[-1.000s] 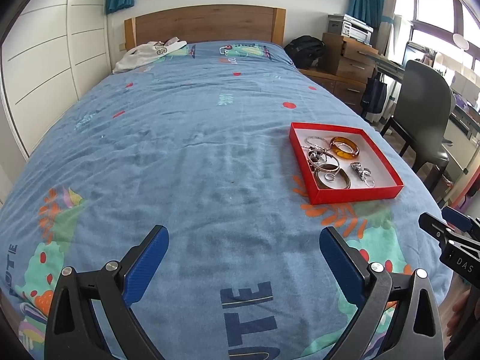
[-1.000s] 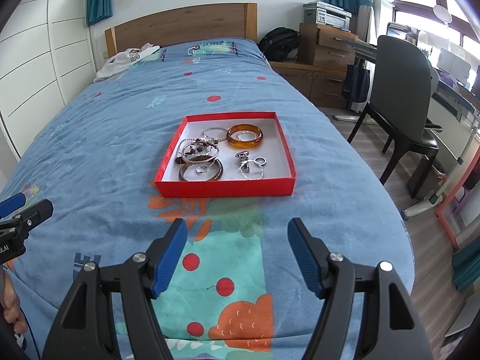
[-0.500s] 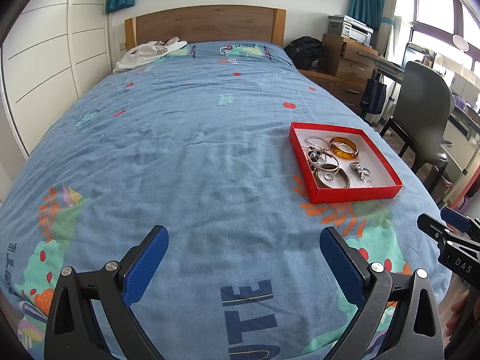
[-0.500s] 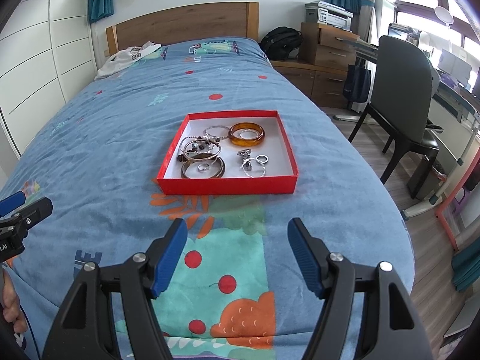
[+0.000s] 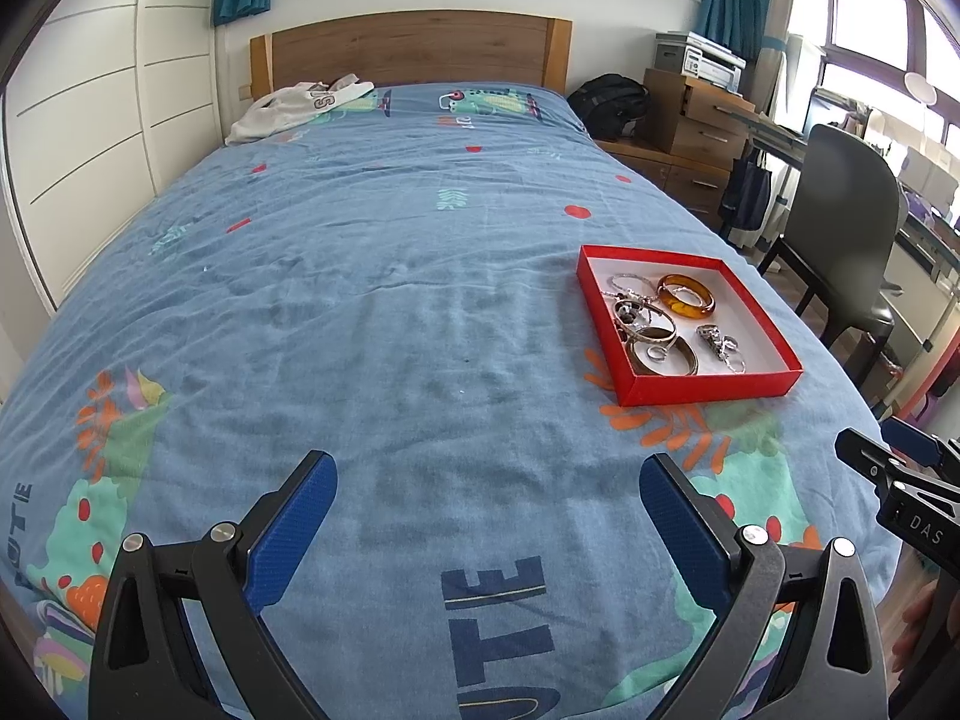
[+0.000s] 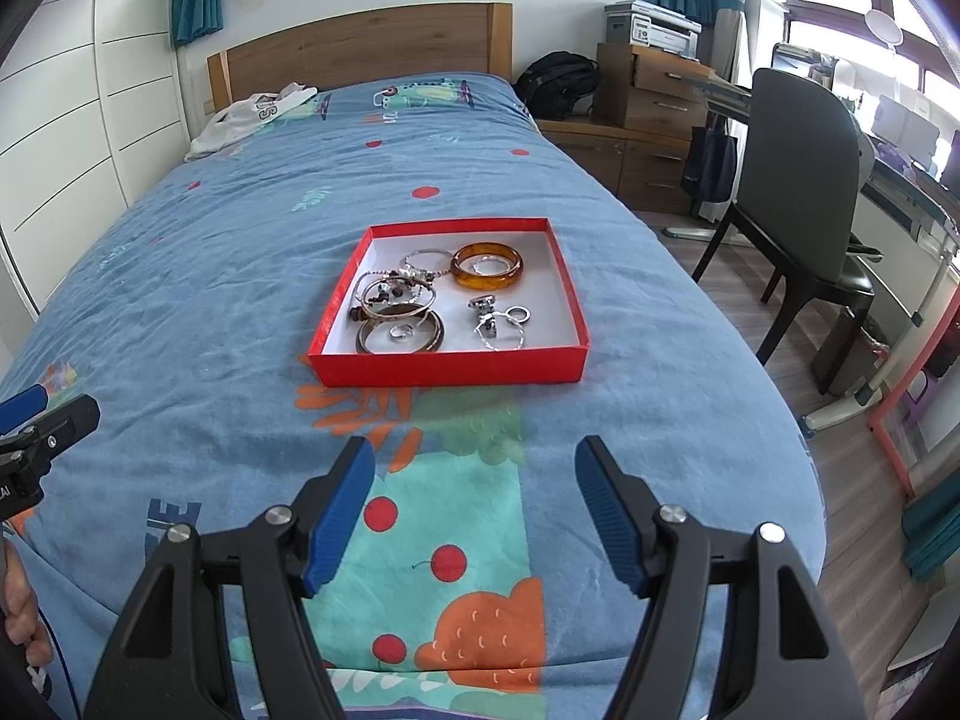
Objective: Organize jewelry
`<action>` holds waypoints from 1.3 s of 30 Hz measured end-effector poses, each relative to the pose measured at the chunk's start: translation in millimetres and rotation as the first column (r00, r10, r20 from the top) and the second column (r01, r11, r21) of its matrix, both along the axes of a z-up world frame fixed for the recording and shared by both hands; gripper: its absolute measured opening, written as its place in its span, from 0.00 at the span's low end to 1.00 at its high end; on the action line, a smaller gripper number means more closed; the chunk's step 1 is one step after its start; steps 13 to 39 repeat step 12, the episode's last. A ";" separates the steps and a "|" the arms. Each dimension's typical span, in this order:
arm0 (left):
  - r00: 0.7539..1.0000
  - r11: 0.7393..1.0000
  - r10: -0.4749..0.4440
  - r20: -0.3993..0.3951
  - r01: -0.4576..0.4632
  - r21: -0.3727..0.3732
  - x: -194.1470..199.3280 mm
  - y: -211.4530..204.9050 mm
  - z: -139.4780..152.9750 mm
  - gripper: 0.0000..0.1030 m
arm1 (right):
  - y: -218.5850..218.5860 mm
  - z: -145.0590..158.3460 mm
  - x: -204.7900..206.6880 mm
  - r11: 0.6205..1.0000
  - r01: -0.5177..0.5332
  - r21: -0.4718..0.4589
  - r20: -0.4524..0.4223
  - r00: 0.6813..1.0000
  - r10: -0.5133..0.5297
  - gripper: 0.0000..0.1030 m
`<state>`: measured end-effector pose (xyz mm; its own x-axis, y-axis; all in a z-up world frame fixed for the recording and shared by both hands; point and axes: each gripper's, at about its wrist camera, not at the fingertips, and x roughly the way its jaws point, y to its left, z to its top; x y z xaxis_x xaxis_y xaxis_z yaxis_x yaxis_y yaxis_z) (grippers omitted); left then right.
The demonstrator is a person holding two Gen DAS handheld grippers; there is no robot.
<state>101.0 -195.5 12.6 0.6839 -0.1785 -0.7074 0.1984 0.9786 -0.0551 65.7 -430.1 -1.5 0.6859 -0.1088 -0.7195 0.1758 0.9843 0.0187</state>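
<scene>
A red tray [image 6: 447,367] with a white floor lies on the blue bedspread, straight ahead of my right gripper [image 6: 474,492], and off to the right in the left wrist view, red tray [image 5: 708,387]. In it lie an amber bangle [image 6: 486,264], a dark bangle [image 6: 401,333], silver bracelets [image 6: 393,291] and small silver rings [image 6: 501,318]. My right gripper stands open and empty, well short of the tray. My left gripper [image 5: 486,510] is open too, over bare bedspread left of the tray.
A white garment [image 5: 297,105] lies by the wooden headboard [image 5: 408,48]. To the right of the bed stand a black backpack [image 6: 558,84], wooden drawers [image 6: 654,90] with a printer, a dark chair [image 6: 798,180] and a desk. White cupboard doors [image 5: 78,120] line the left.
The views have shifted only slightly, with the tray sitting a little lower right in the right wrist view. Both grippers stay open and empty, and the jewelry lies as before.
</scene>
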 end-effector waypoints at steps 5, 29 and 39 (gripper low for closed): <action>1.000 1.000 0.001 -0.006 -0.001 0.001 -0.7 -0.4 -1.1 0.97 | -0.6 0.4 -0.1 1.000 0.000 0.001 0.000 1.000 0.000 0.66; 1.000 1.000 0.006 -0.016 -0.006 -0.002 0.3 -0.5 -3.2 0.97 | -1.6 -0.1 -2.3 1.000 0.005 0.003 -0.002 1.000 -0.005 0.66; 1.000 1.000 0.006 -0.016 -0.006 -0.002 0.3 -0.5 -3.2 0.97 | -1.6 -0.1 -2.3 1.000 0.005 0.003 -0.002 1.000 -0.005 0.66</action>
